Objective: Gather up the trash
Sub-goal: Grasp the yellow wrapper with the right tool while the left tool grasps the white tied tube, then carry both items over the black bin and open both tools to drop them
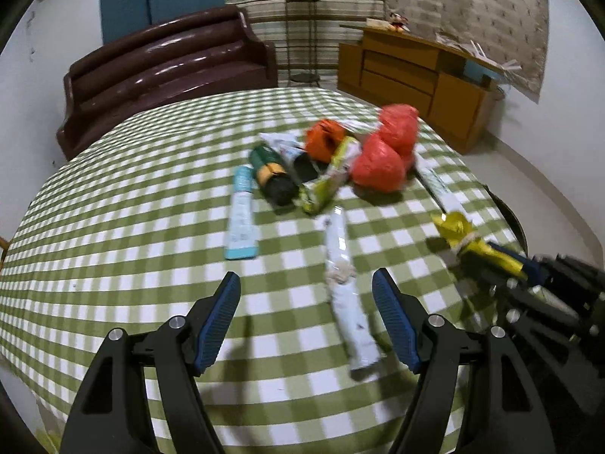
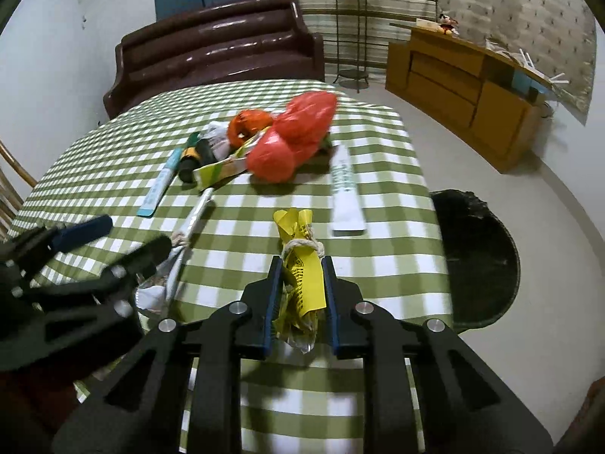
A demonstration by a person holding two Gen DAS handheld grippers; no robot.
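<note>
Trash lies on a green checked tablecloth [image 1: 132,196]. My left gripper [image 1: 306,283] is open over the cloth; a pale blue wrapper tied with string [image 1: 346,291] lies just inside its right finger. My right gripper [image 2: 301,265] is shut on a yellow wrapper tied with string [image 2: 302,261], also visible in the left wrist view [image 1: 467,234]. Further back is a pile: red plastic bag [image 2: 295,132], orange wrapper [image 2: 247,123], green-yellow packet [image 2: 221,168], dark green roll [image 1: 270,174], light blue tube [image 1: 241,215], white box [image 2: 346,196].
A black trash bin [image 2: 476,253] stands on the floor right of the table. A brown sofa [image 2: 215,49] is behind the table, a wooden cabinet [image 2: 461,87] at the back right, a plant stand [image 2: 351,30] between them. The left gripper [image 2: 79,261] shows in the right wrist view.
</note>
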